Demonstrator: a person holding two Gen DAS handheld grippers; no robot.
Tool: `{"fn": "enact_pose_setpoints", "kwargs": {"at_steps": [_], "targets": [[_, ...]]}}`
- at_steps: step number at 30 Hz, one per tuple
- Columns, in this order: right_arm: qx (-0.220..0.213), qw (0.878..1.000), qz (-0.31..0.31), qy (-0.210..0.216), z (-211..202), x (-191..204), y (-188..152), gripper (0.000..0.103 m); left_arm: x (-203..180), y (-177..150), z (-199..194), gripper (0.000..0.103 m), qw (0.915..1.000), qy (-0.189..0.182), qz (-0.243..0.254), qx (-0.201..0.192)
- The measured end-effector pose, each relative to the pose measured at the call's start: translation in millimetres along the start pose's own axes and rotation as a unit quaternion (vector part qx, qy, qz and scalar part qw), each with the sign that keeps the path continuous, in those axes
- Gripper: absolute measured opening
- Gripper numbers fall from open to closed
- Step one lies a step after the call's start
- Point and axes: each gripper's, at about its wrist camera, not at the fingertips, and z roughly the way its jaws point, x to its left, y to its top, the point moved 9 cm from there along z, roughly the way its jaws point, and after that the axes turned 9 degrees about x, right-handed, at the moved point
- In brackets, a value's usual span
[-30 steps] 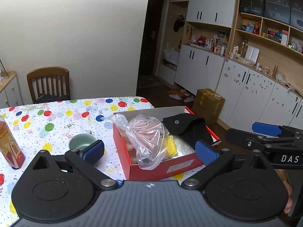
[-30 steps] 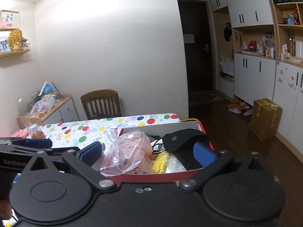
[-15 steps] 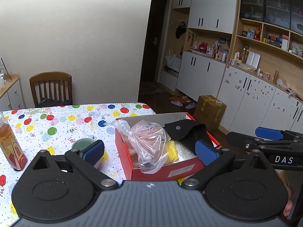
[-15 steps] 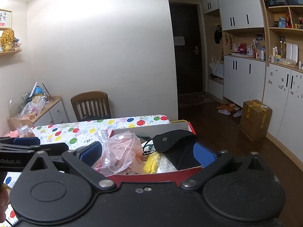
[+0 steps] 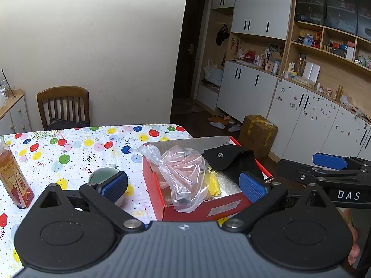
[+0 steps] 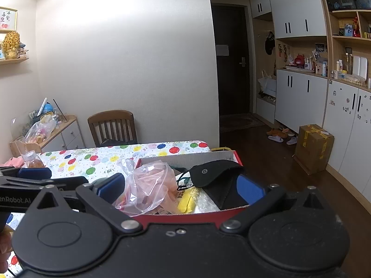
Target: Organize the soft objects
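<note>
A red cardboard box (image 5: 204, 206) sits at the table's right end, also in the right wrist view (image 6: 192, 213). In it lie a clear plastic bag with pink contents (image 5: 185, 176) (image 6: 148, 187), a black cloth item (image 5: 229, 159) (image 6: 213, 173), a yellow item (image 5: 212, 185) (image 6: 186, 202) and bubble wrap (image 5: 226, 183). My left gripper (image 5: 183, 186) is open and empty, held back from the box's near side. My right gripper (image 6: 180, 188) is open and empty, also near the box; it shows at the right in the left wrist view (image 5: 334, 162).
The table carries a balloon-print cloth (image 5: 76, 148). A green cup (image 5: 103, 176) stands left of the box. A bottle of brown drink (image 5: 15, 180) stands at the left edge. A wooden chair (image 5: 63, 106) is behind the table. A cardboard carton (image 5: 257, 134) sits on the floor.
Both grippers have pulled back and risen a little, so the box looks slightly farther. Both stay open. Nothing in the box has moved.
</note>
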Motion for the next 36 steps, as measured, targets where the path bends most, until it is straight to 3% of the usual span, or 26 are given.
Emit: {"fn": "enact_pose_setpoints", "kwargs": {"at_steps": [36], "targets": [[0.007, 1.0, 0.001, 0.001, 9.0, 5.7, -0.4, 0.103, 7.6, 3.3, 8.7, 0.103, 1.0, 0.006, -0.006, 0.005]]}}
